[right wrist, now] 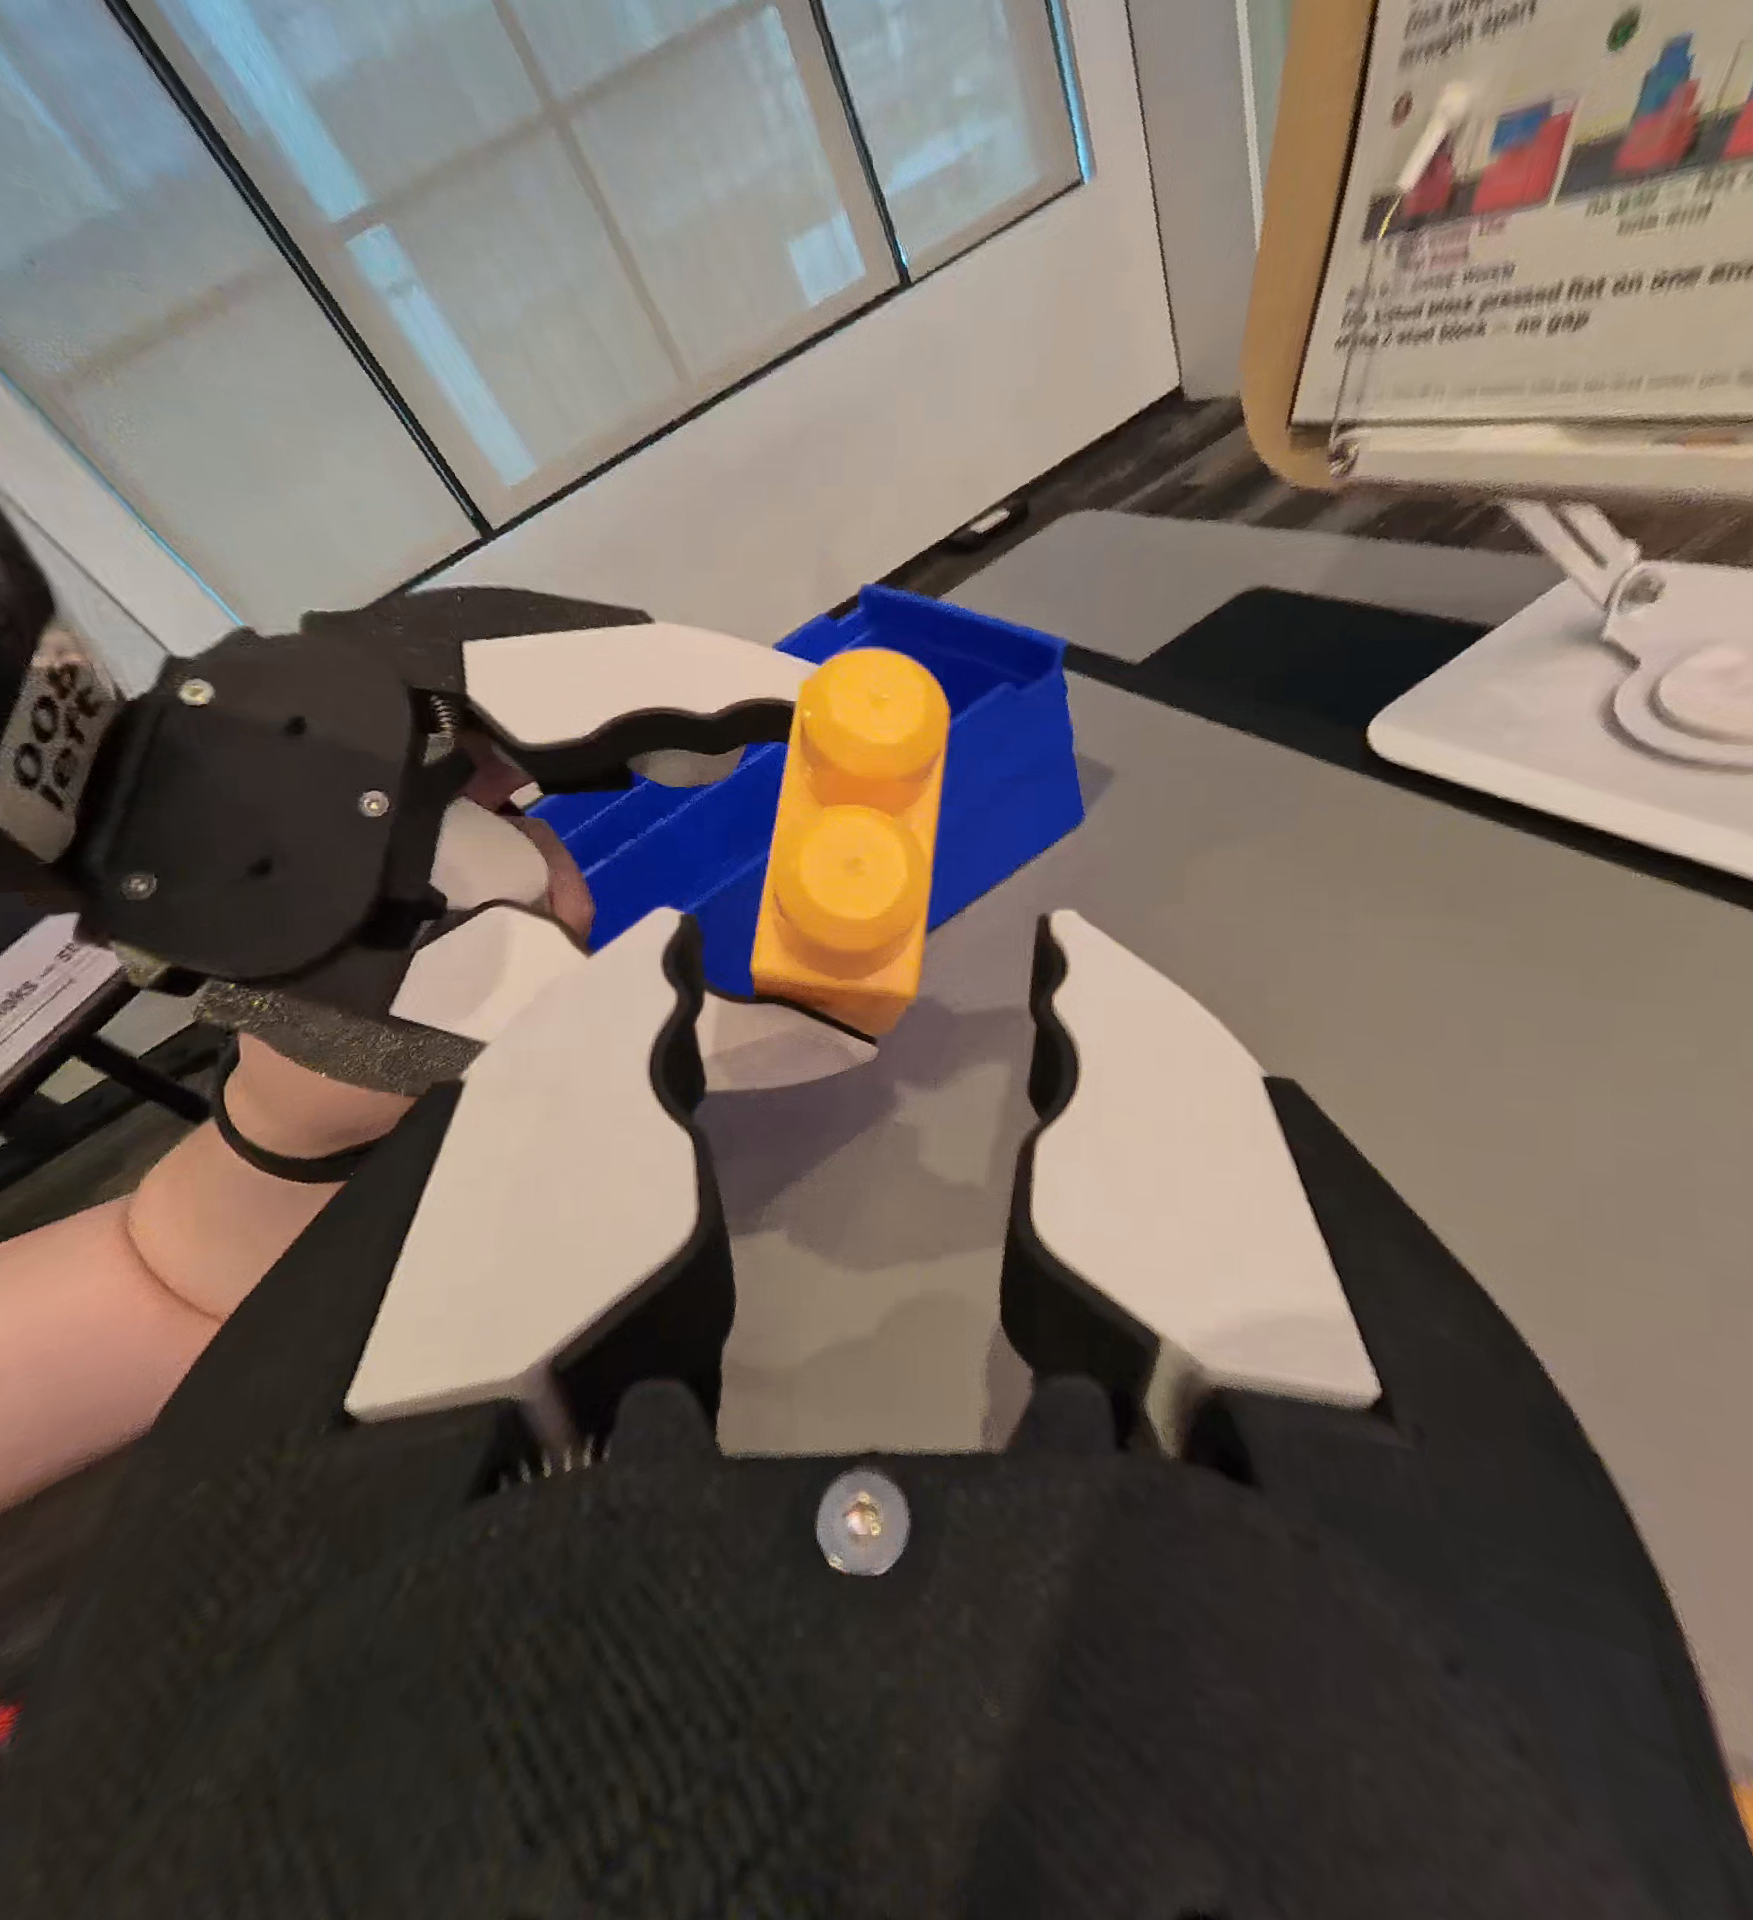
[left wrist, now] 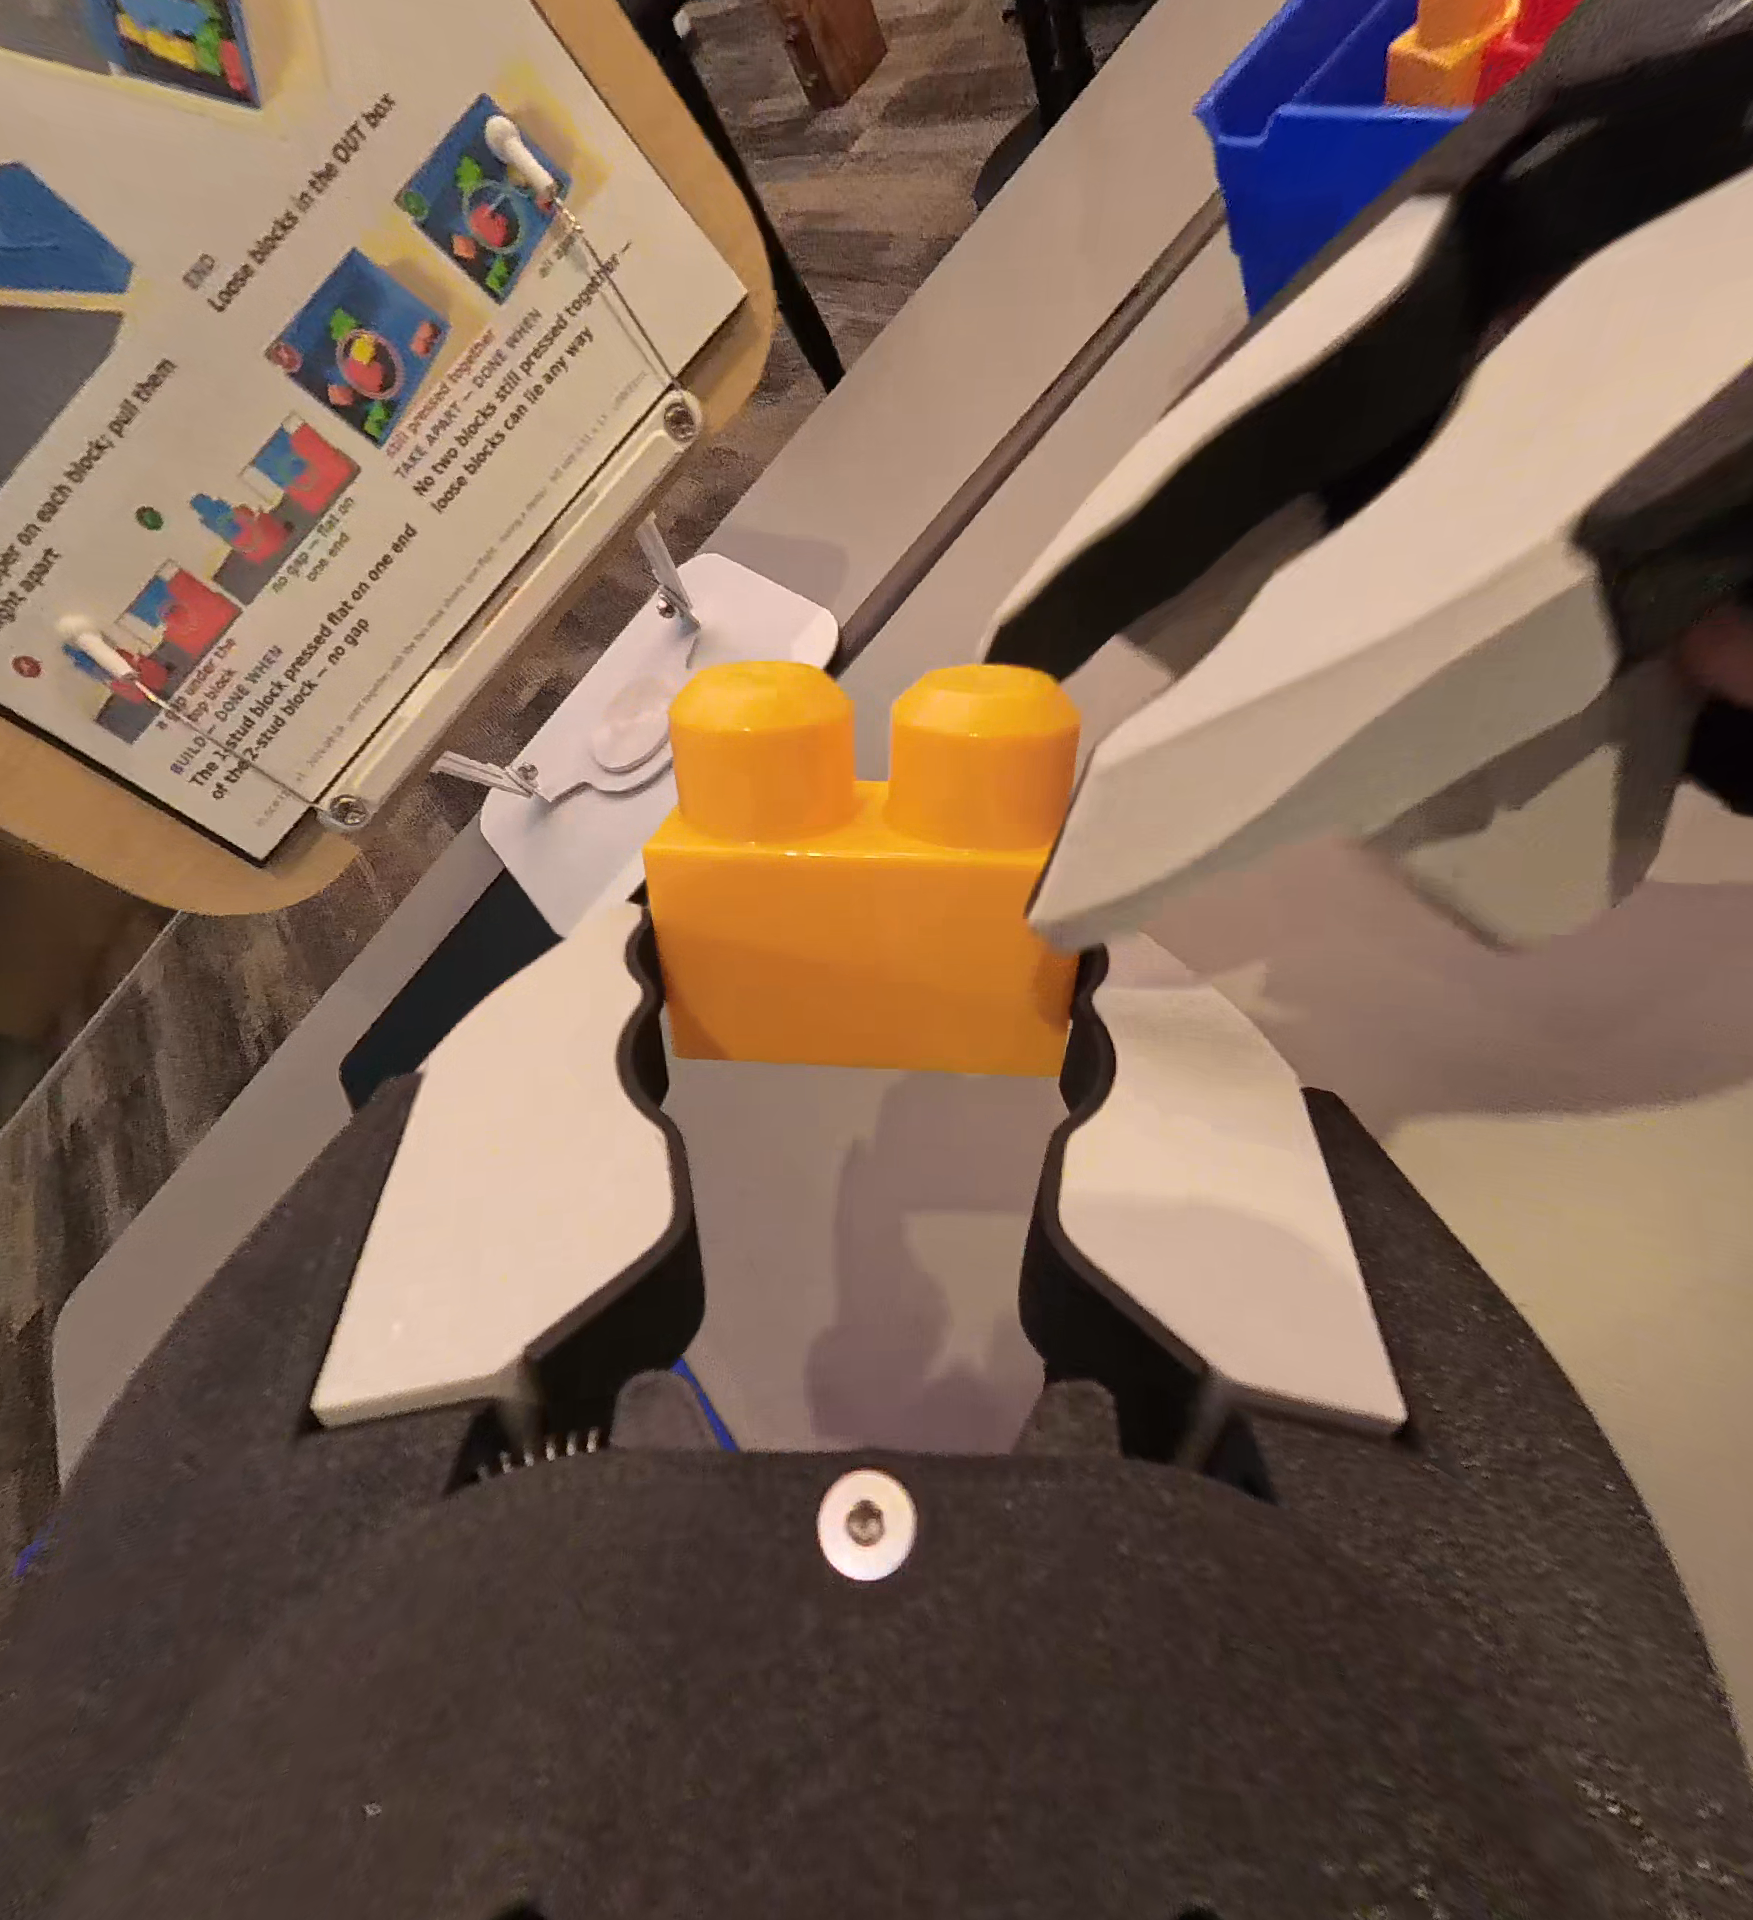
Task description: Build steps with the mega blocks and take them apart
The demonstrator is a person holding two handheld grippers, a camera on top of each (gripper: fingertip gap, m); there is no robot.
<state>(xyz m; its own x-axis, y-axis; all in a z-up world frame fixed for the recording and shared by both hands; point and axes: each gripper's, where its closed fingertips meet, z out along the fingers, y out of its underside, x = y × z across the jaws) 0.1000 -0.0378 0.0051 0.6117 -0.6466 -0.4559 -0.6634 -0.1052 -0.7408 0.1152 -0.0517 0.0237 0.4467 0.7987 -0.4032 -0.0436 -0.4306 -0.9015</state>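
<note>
**Orange block held by its ends, second gripper crowding in**

The left gripper (left wrist: 867, 997) has its fingers clamped on the two short ends of an orange two-stud block (left wrist: 856, 914), studs up, carried in the air above the grey bench (right wrist: 1371, 1039). Only the finger tips bite, low on the block's sides, so the hold is shallow. The right gripper (right wrist: 861, 997) has its fingers apart and empty, with one tip just beside, perhaps touching, the block's upper right corner in the left wrist view.

Likely troubles from here:

- **Knocked loose.** If the right gripper pushes sideways on that corner, the block could pivot between the left finger tips and drop to the bench, or into the blue bin (right wrist: 955, 727) behind it.
- **Nothing to stack.** The right fingers carry no block, so no step can be built yet. Closing them on this same block would only fight the left grip.
- **Skewed pressing.** With the ends pinched near the tips, pressing a one-stud block down on a stud may tilt the orange block and leave a gap under it.
- **Cramped fingers.** The two grippers sit very near each other; their fingers could collide before either reaches a clean hold.

A second blue bin (left wrist: 1298, 156) with more blocks stands toward the bench's far edge, and an instruction board (left wrist: 259, 395) on a stand lies beyond it.
</note>
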